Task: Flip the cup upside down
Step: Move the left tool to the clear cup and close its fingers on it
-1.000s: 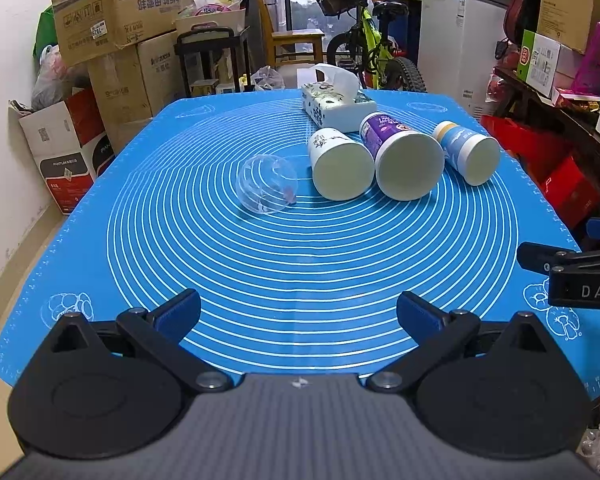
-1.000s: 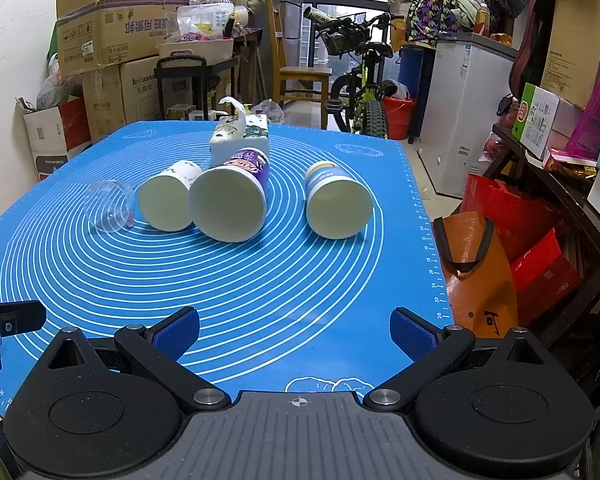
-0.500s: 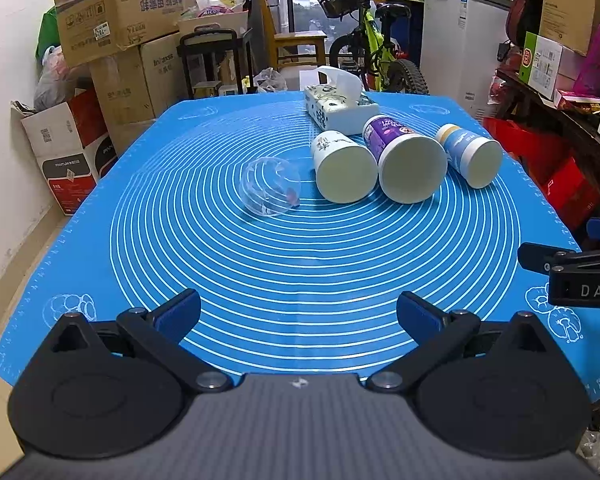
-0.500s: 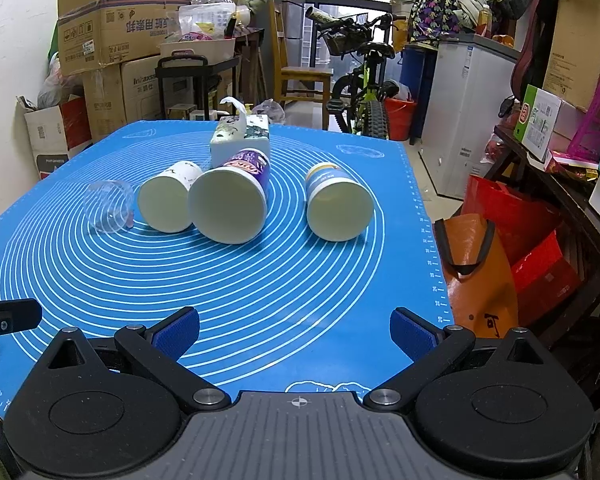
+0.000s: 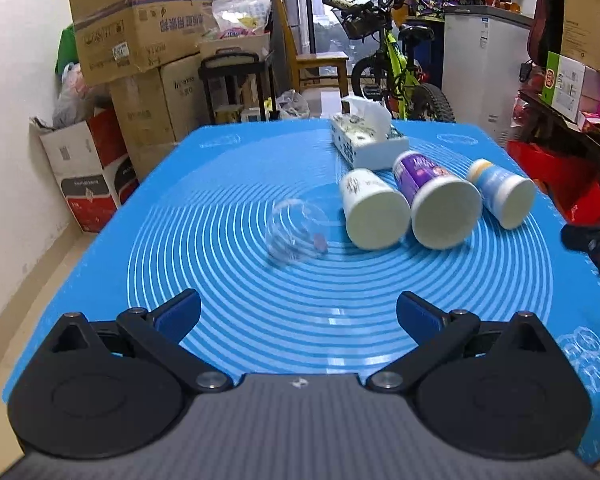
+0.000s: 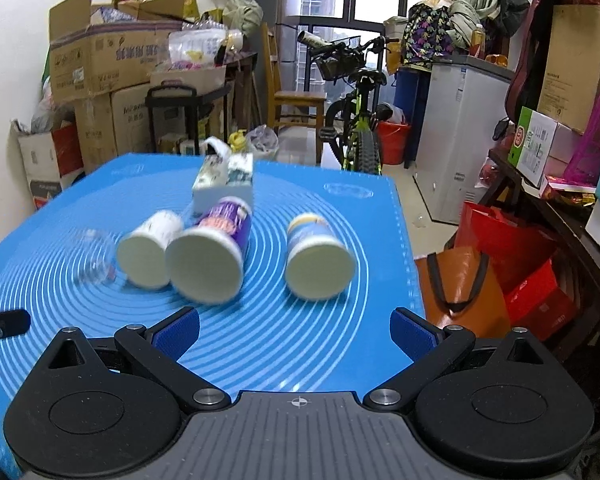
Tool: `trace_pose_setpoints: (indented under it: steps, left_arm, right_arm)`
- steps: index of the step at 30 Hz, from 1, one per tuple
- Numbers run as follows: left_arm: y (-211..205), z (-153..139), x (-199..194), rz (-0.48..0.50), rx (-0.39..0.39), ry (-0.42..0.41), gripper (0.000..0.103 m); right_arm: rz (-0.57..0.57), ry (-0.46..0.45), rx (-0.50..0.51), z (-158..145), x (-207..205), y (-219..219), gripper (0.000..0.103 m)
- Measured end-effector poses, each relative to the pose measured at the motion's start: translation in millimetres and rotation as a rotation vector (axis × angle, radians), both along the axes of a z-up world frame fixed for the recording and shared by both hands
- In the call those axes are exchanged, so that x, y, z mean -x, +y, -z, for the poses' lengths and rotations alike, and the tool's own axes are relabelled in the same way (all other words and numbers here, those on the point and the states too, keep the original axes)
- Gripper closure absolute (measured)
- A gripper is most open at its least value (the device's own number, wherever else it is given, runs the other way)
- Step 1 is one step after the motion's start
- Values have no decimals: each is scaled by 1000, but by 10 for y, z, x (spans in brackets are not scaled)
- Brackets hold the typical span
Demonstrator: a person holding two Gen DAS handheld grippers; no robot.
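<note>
Several cups lie on their sides on the blue mat [image 5: 220,184]: a clear plastic cup [image 5: 296,232], a white paper cup [image 5: 374,208], a purple cup [image 5: 436,200] and a blue-and-white cup [image 5: 500,192]. In the right wrist view they show as the clear cup [image 6: 92,256], white cup [image 6: 148,248], purple cup [image 6: 210,254] and blue-and-white cup [image 6: 318,258]. My left gripper [image 5: 298,316] is open and empty, short of the clear cup. My right gripper [image 6: 294,330] is open and empty, short of the cups.
A tissue box [image 5: 366,142] stands behind the cups, also in the right wrist view [image 6: 224,184]. Cardboard boxes [image 5: 140,40] are stacked at the far left. A bicycle [image 5: 396,76] and a white freezer [image 5: 484,64] stand beyond the table. Red bags [image 6: 512,256] lie right of it.
Both grippers have moved forward and dipped lower toward the cups, which now look larger. The cups have not moved. Both grippers stay open.
</note>
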State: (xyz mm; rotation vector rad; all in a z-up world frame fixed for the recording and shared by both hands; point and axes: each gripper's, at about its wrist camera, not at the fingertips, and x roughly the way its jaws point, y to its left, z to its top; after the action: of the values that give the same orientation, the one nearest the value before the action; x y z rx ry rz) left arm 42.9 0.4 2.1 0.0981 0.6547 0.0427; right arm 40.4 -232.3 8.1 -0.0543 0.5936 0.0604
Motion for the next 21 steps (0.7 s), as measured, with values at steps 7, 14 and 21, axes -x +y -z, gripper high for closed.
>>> trace_pose_setpoints:
  steps: [7, 14, 21]
  left_arm:
    - [35, -60, -434, -13, 6, -38, 0]
    - [119, 37, -988, -65, -14, -26, 0]
    - [227, 195, -1364, -143, 9, 38, 0]
  right_arm:
    - [6, -38, 3, -154, -375, -108, 2]
    - [3, -39, 20, -157, -704, -121, 2]
    - [14, -10, 9, -53, -932, -147, 2]
